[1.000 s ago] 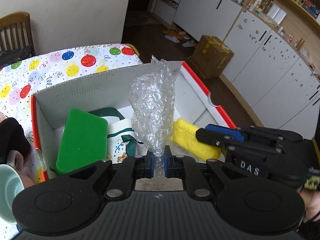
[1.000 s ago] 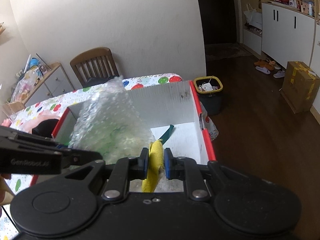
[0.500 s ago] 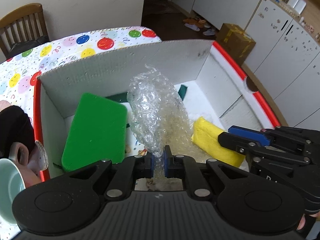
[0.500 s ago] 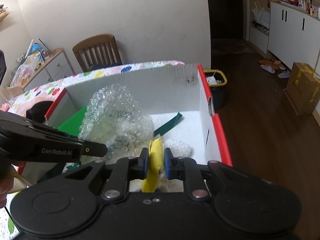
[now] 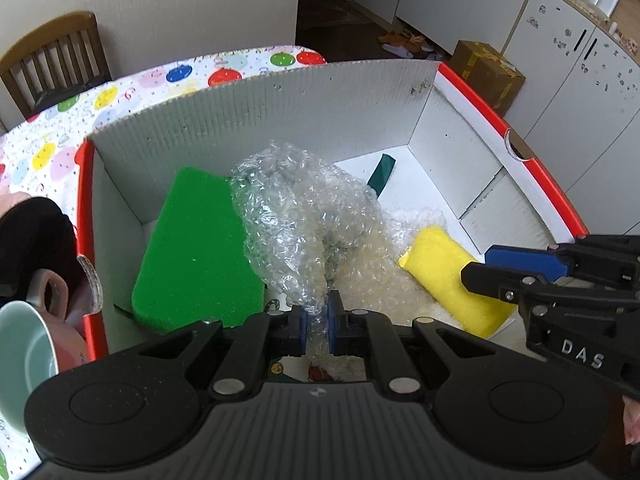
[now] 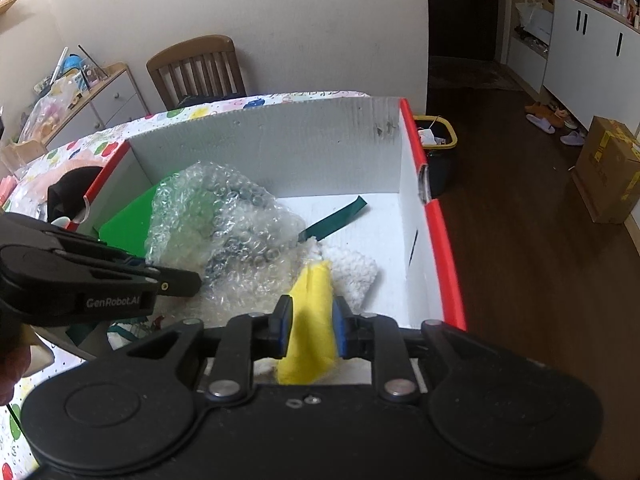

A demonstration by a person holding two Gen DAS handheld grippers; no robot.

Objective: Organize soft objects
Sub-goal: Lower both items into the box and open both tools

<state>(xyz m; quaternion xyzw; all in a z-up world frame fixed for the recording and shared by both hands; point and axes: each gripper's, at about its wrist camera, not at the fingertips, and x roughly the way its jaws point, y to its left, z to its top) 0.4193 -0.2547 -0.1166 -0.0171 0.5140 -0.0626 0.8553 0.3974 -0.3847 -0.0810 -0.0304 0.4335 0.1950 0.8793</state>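
Observation:
A white cardboard box with red rims (image 5: pixel 280 112) (image 6: pixel 300 152) stands on the table. My left gripper (image 5: pixel 318 312) is shut on the neck of a crumpled bubble wrap wad (image 5: pixel 304 216) (image 6: pixel 224 216), which rests low inside the box beside a green sponge (image 5: pixel 196 252) (image 6: pixel 128 220). My right gripper (image 6: pixel 311 314) has a yellow sponge (image 6: pixel 314 284) between its blue pads. Its jaws are opening, and the sponge still fills the gap and touches both pads. The yellow sponge (image 5: pixel 444 264) lies on the box floor at the right.
A dark green ribbon (image 5: pixel 382 170) and a white fluffy cloth (image 6: pixel 356 272) lie in the box. A teal cup (image 5: pixel 20 352) and a black object (image 5: pixel 32 240) sit left of it on the balloon-print tablecloth (image 5: pixel 120 92). A wooden chair (image 6: pixel 196 68) stands behind; a bin (image 6: pixel 436 136) is on the floor.
The left gripper has sunk and carried the bubble wrap from above the box rim down inside it. The right gripper's pads stand wider apart around the yellow sponge.

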